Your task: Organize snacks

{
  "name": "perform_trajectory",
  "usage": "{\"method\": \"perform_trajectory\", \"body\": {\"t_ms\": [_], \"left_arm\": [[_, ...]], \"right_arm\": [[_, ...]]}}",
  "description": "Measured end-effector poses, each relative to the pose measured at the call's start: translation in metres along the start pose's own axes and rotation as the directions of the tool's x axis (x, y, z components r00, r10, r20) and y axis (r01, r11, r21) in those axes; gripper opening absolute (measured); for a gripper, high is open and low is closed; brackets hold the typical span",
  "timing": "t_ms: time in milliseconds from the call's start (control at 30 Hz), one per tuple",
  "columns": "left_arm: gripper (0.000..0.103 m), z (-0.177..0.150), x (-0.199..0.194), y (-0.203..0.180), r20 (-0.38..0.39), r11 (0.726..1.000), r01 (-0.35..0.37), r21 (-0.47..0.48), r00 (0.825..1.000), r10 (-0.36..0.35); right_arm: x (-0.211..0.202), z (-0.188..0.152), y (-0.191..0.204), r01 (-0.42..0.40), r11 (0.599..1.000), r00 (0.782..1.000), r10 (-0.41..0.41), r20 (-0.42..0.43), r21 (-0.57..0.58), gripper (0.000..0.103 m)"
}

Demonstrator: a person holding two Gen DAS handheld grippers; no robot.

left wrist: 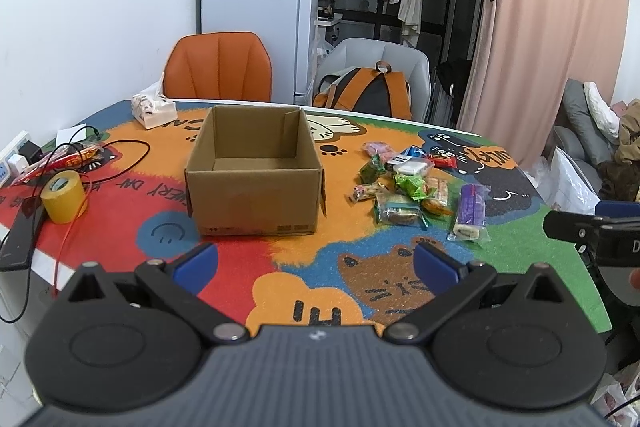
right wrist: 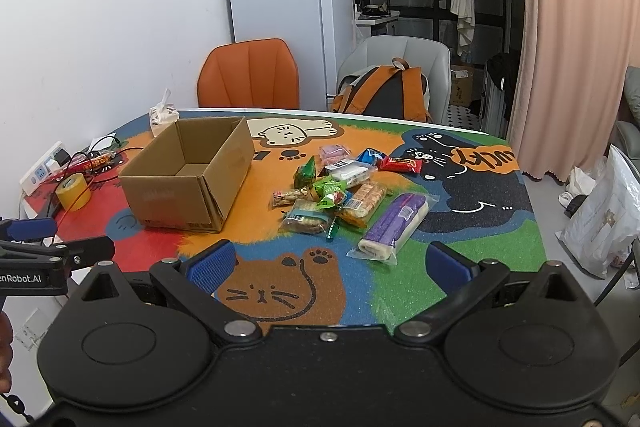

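Both your left gripper (left wrist: 316,261) and right gripper (right wrist: 332,265) hang wide apart, holding nothing, near the worktop (right wrist: 460,255) edge. The cardboard box (left wrist: 256,171) sits empty left of the snack pile (right wrist: 340,191). Start with the nearest purple packet (right wrist: 394,223) (grip across its width). The mat reads "LUCKY".

Open-topped cardboard box (left wrist: 256,173) stands empty, free to enter from above. A band of bare table mat (right wrist: 276,239) separates it from the snack pile (right wrist: 340,191) to its right. Left of the box, yellow tape roll (left wrist: 64,195) and loose cables (left wrist: 120,163) crowd the mat
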State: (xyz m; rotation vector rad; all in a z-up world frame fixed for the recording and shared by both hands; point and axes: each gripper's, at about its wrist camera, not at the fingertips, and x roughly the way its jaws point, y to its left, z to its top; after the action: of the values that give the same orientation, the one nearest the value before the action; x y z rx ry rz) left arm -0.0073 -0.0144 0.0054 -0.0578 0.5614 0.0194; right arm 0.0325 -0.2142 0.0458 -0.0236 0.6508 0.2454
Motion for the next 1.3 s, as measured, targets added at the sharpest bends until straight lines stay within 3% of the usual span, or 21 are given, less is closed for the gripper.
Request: {"method": "perform_trajectory", "body": {"t_ms": [733, 1300], "left_arm": [[0.103, 0.002, 0.002, -0.001, -0.004, 1.000, -0.006, 0.008, 1.000, 0.006], [0.103, 0.006, 0.053, -0.030, 0.008, 0.998, 0.051, 0.028, 0.999, -0.051]], "right_arm": [[0.004, -0.001, 0.001, -0.008, 1.000, 1.000, 0.008, -0.004, 0.000, 0.103], [0.045, -0.012, -0.038, -0.072, 0.995, 0.997, 0.072, 0.005, 0.075, 0.103]]}}
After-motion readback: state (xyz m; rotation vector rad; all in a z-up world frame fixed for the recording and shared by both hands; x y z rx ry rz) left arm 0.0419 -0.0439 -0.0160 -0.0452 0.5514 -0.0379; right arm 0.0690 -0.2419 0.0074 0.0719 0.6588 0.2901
